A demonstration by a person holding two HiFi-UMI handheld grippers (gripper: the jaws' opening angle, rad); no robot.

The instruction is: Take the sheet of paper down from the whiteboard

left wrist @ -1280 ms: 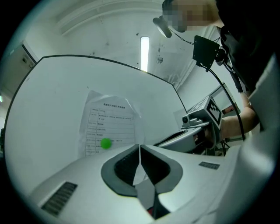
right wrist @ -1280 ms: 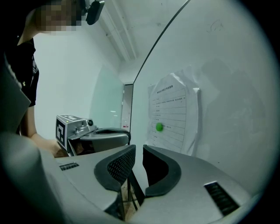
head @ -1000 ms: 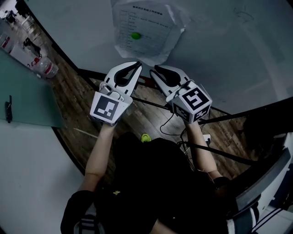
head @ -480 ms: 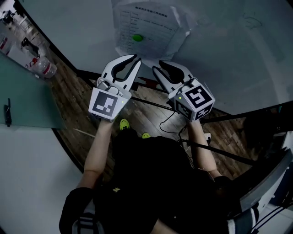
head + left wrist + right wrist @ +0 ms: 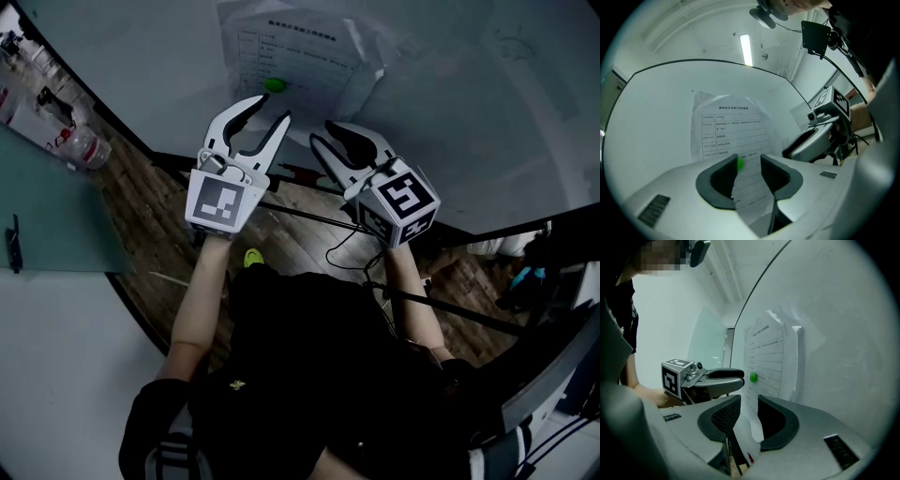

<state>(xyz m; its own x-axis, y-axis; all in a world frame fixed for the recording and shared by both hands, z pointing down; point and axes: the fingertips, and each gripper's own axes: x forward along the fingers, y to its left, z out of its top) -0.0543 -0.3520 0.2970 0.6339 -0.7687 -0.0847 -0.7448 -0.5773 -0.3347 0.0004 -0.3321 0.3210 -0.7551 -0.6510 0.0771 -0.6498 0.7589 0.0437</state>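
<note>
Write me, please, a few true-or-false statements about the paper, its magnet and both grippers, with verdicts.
1. The sheet of paper hangs on the whiteboard. True.
2. A red magnet pins the sheet. False: the magnet is green.
3. The left gripper is shut on the sheet. False: its jaws have just been opening and stand apart before the magnet, pressing on nothing.
4. The right gripper is open. True: its jaws have just been opening, with the sheet's lower corner loose between them.
</note>
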